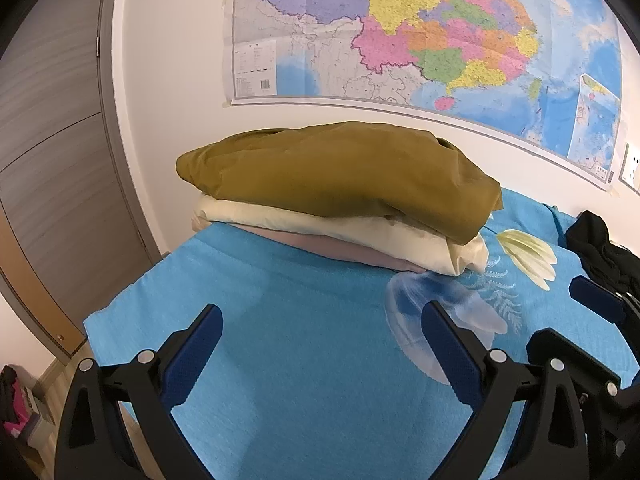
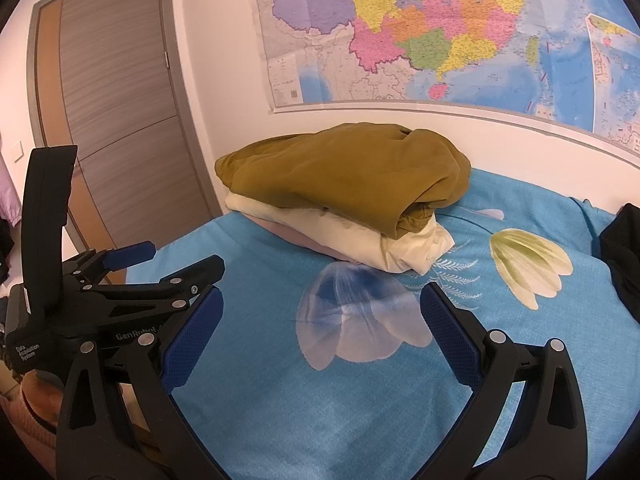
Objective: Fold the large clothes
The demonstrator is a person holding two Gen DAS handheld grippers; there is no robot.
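Observation:
A stack of folded clothes lies at the far side of the bed by the wall: a mustard-brown garment (image 1: pixel 340 176) (image 2: pixel 344 176) on top, a cream one (image 1: pixel 340 228) (image 2: pixel 360 236) under it, and a pinkish one (image 1: pixel 352 254) at the bottom. A dark garment (image 1: pixel 600 248) (image 2: pixel 624 256) lies in a heap at the right edge. My left gripper (image 1: pixel 322 316) hovers open over the blue bedsheet (image 1: pixel 300 340), short of the stack, holding nothing. My right gripper (image 2: pixel 320 300) is open too, empty, above a pale flower print (image 2: pixel 360 320). The left gripper (image 2: pixel 136 260) also shows at the left of the right wrist view.
A large colourful map (image 1: pixel 420 32) (image 2: pixel 440 28) hangs on the white wall behind the bed. A grey-brown door (image 1: pixel 52 160) (image 2: pixel 120 120) stands to the left. Boxes and pink items (image 1: pixel 16 404) sit on the floor at lower left. A wall socket (image 1: pixel 632 168) is at far right.

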